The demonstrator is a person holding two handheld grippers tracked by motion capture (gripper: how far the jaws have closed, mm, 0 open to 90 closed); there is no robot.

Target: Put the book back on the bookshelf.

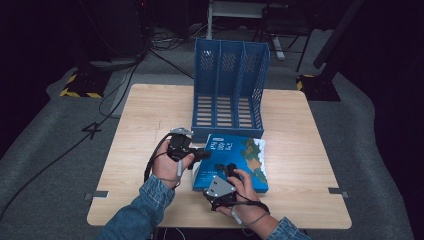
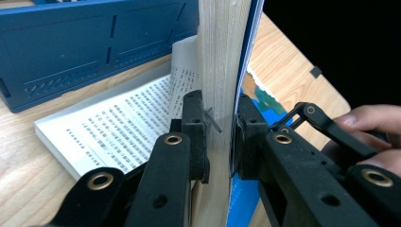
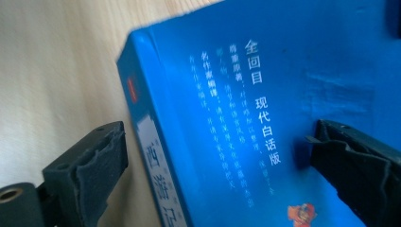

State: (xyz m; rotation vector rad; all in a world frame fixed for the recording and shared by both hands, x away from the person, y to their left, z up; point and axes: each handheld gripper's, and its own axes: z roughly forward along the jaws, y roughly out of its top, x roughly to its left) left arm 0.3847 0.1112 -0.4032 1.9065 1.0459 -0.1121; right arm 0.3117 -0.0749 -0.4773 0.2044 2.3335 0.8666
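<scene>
Near the blue file rack (image 1: 230, 90) on the table (image 1: 310, 165), your left gripper (image 2: 220, 137) clamped the blue book (image 1: 240, 157)'s pages, while your right gripper (image 3: 217, 165) seemingly stood open astride its spine edge.

A blue file rack (image 1: 229, 90) stands on the wooden table (image 1: 150, 107); just in front of it lies a blue book (image 1: 245, 155); the left gripper (image 1: 194, 155) meets the book's left edge; the right gripper (image 1: 226, 169) rests over its cover.
</scene>
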